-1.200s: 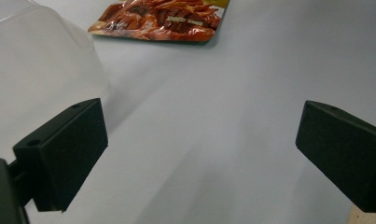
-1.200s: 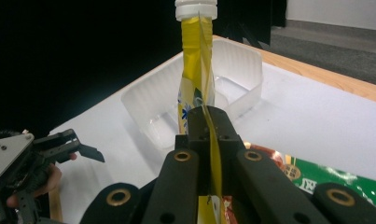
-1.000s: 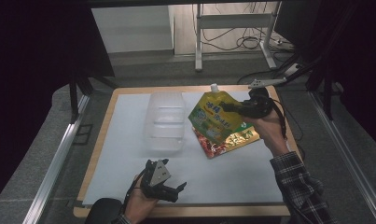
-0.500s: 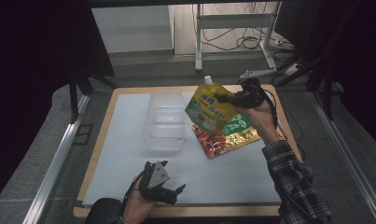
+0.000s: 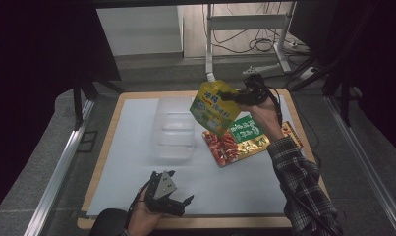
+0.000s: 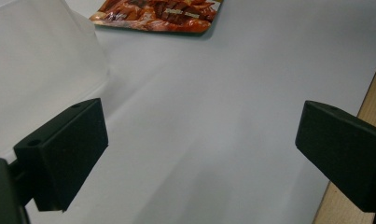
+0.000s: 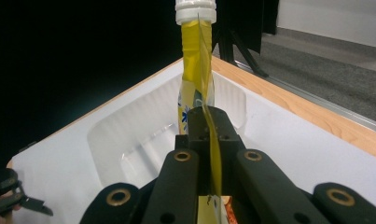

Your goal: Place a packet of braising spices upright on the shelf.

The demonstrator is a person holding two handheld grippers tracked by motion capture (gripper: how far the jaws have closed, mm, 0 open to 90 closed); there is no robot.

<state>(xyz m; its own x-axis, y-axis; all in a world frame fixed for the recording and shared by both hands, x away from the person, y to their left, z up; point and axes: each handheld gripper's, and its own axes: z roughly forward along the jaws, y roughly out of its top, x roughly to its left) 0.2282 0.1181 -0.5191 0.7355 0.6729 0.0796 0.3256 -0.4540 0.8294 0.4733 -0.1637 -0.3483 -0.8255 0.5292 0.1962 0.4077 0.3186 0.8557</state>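
Right gripper (image 5: 236, 97) clamped on edge of yellow pouch (image 5: 211, 107), lifted clear above mat (image 5: 136, 147), near clear tray (image 5: 173, 129); probably heading for tray; best to keep spout (image 7: 195, 10) up, carry level over near rim, lower flat into middle before letting go; left gripper (image 5: 178, 204) low at front, jaws wide apart, nothing held; red-green pouch (image 5: 235, 140) flat beside tray, under carry path; cable trailing off right gripper, possible snag.

A wood-edged table (image 5: 303, 129) under a white mat (image 5: 136, 147) — grey carpet (image 5: 33, 162), cables (image 5: 257, 44), dark surroundings beyond.
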